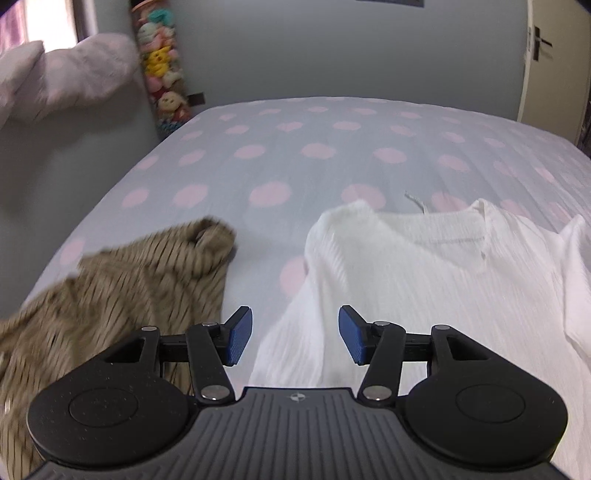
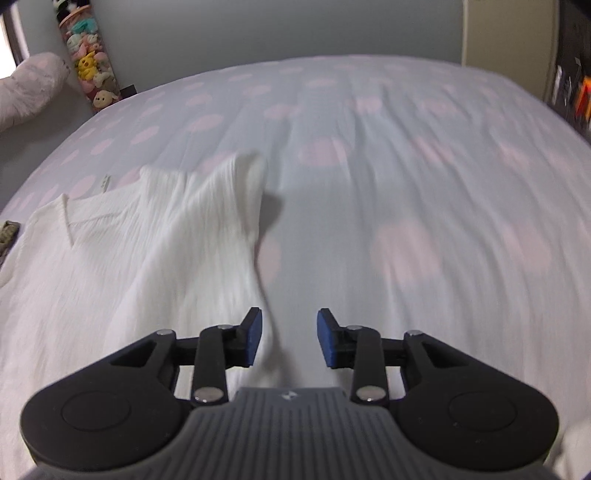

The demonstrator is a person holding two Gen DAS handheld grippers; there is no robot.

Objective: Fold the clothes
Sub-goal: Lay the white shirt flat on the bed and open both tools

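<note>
A bed (image 1: 295, 147) in a grey sheet with pink dots is filling the room's middle, a grey wall (image 1: 332, 48) standing at 12 o'clock, daylight entering a window (image 1: 14, 26) at 10 o'clock, a cream door (image 1: 550, 74) at 2 o'clock.

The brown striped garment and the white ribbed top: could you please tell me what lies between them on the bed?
Nothing lies there: between the brown striped garment and the white ribbed top is only bare polka-dot bedsheet, shown in the left wrist view.
</note>
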